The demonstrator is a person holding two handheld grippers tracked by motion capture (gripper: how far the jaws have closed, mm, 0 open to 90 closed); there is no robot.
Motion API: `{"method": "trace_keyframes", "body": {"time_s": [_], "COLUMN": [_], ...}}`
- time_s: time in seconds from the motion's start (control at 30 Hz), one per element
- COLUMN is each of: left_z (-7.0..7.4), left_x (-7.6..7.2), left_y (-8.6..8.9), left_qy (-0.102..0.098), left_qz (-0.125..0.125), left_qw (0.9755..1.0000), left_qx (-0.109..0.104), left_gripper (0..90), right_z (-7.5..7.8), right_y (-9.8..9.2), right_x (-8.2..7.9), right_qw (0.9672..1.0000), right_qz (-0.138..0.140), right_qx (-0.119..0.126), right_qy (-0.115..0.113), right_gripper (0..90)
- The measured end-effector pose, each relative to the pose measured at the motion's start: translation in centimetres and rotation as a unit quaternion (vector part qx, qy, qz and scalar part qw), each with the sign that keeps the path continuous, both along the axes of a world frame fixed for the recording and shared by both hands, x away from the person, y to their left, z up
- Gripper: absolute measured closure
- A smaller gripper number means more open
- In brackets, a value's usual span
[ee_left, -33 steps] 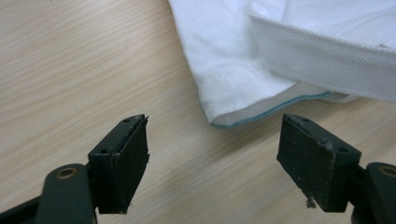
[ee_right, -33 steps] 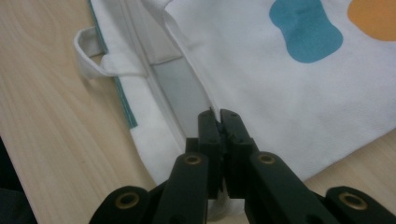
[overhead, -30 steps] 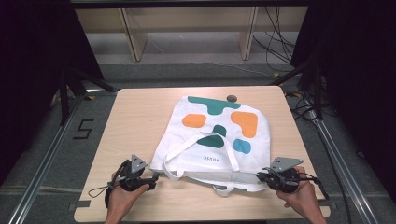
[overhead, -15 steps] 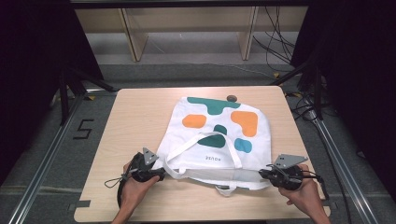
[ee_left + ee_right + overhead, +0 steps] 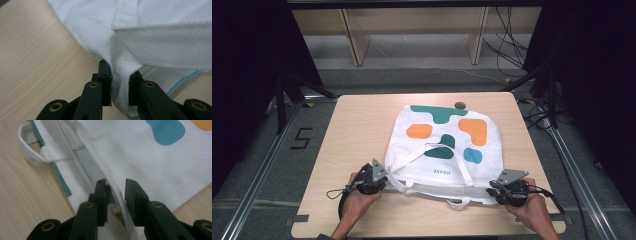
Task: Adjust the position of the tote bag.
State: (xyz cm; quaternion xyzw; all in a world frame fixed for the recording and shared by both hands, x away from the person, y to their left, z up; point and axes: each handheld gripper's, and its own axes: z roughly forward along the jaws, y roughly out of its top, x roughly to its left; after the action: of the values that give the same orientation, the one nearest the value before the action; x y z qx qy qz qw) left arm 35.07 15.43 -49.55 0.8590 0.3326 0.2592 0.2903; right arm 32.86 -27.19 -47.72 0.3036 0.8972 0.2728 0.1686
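High view: white tote bag (image 5: pixel 447 150) lies flat near the middle of the wooden table (image 5: pixel 357 125), printed side up, mouth edge and handles toward the person. 2 hands work that near edge, 1 at each corner.

Left gripper (image 5: pixel 379 181) sits at the bag's near-left corner. Left gripper view: its jaws have just been closing, and white fabric (image 5: pixel 120 82) is bunched between them, pads pressing on it. Likely a pinch on the corner so the cloth can be lifted or pulled taut.

Right gripper (image 5: pixel 498 190) sits at the near-right corner. Right gripper view: its jaws have just been opening; they stand slightly apart, with a layer of the bag's edge (image 5: pixel 117 195) in the gap, not squeezed. Judged a release or a re-grip.
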Motion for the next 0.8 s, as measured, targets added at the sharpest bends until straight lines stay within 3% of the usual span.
{"method": "trace_keyframes", "body": {"time_s": [0.07, 0.13, 0.17, 0.27, 0.37, 0.4, 0.43, 0.5, 0.53, 0.67, 0.7, 0.8], "left_z": [0.0, 0.1, 0.3, 0.2, 0.2, 0.2, 0.2, 0.4, 0.4, 0.3, 0.1, 0.1], "left_x": [-0.9, -1.8, -2.3, -3.8, -5.1, -5.3, -5.3, -5.5, -5.6, -5.2, -5.0, -4.9], "left_y": [-0.2, -0.3, -0.4, -0.8, -1.2, -1.2, -1.1, -1.0, -1.0, -0.7, -0.7, -0.7], "left_qy": [0.006, 0.012, 0.005, 0.006, 0.017, 0.013, 0.013, 0.011, 0.013, 0.018, 0.020, 0.024], "left_qz": [-0.013, -0.026, -0.042, -0.050, -0.075, -0.073, -0.071, -0.068, -0.067, -0.063, -0.060, -0.050], "left_qw": [0.9999, 0.9996, 0.9991, 0.9987, 0.9970, 0.9972, 0.9973, 0.9975, 0.9976, 0.9975, 0.9976, 0.9983], "left_qx": [0.002, -0.002, 0.009, 0.006, 0.004, -0.005, -0.012, -0.013, -0.014, -0.028, -0.028, -0.020], "left_gripper": [79.8, 80.7, 81.0, 81.6, 81.6, 81.5, 81.5, 81.2, 81.1, 76.8, 75.6, 69.4], "right_z": [-0.1, 0.1, 0.2, 0.5, 0.7, 0.5, 0.7, 0.6, 1.0, 0.7, 0.6, 0.3], "right_y": [-0.1, -0.6, -0.7, -1.3, -1.7, -1.7, -1.9, -1.8, -2.0, -2.0, -2.0, -2.0], "right_x": [0.1, 0.3, 0.3, 0.5, 0.7, 0.8, 0.9, 0.7, 0.6, 0.6, 0.6, 0.8], "right_qw": [0.9995, 0.9991, 0.9995, 0.9997, 0.9998, 0.9997, 0.9997, 0.9997, 0.9998, 0.9997, 0.9999, 0.9999], "right_qz": [0.002, 0.010, 0.009, 0.002, -0.001, -0.004, 0.006, -0.004, 0.007, -0.001, -0.004, -0.001], "right_qx": [-0.028, -0.037, -0.025, -0.009, -0.013, -0.004, -0.013, 0.003, -0.008, 0.010, 0.010, 0.010], "right_qy": [-0.012, -0.018, -0.017, -0.024, -0.017, -0.024, -0.017, -0.022, -0.019, -0.020, -0.010, -0.013], "right_gripper": [78.7, 84.9, 86.1, 87.2, 87.2, 87.2, 87.2, 87.2, 87.2, 86.8, 86.6, 85.3]}}
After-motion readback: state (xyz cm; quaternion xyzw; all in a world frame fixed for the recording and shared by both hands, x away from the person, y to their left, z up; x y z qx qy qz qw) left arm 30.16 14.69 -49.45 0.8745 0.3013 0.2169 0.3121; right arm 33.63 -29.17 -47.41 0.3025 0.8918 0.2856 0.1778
